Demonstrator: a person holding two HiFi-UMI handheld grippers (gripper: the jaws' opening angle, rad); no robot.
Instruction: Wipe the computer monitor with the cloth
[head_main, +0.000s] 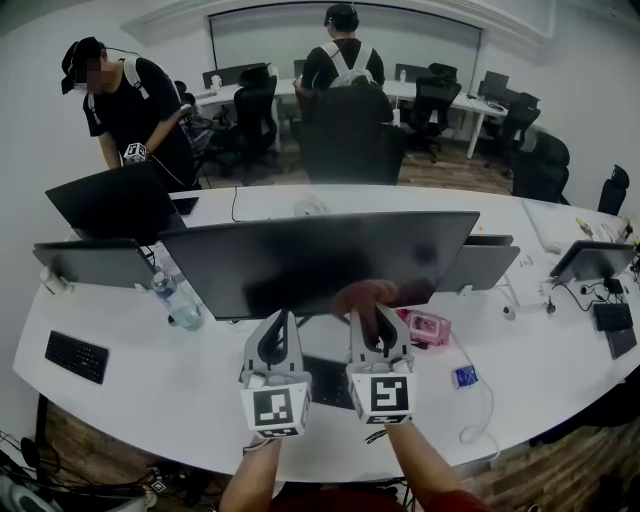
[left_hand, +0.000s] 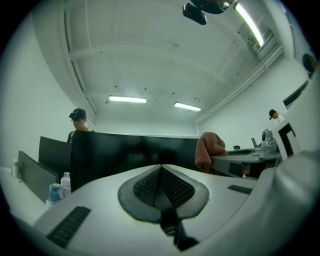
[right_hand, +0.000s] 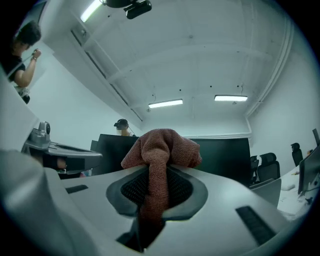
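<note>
The desk, a keyboard and a bottle at the left are shown only in the head view; the ceiling lights are seen only from the gripper views. That the cloth is pinched is made plain only in the right gripper view.

Both forearms are raised from the lower edge of the head view. The left gripper and the right gripper are held side by side, close together, and are pointed at the lower part of the monitor.

The left jaws are pressed together with nothing between them. The right jaws are clamped on the cloth, which is bunched above their tips at the screen's lower edge; contact with the screen cannot be told.
</note>
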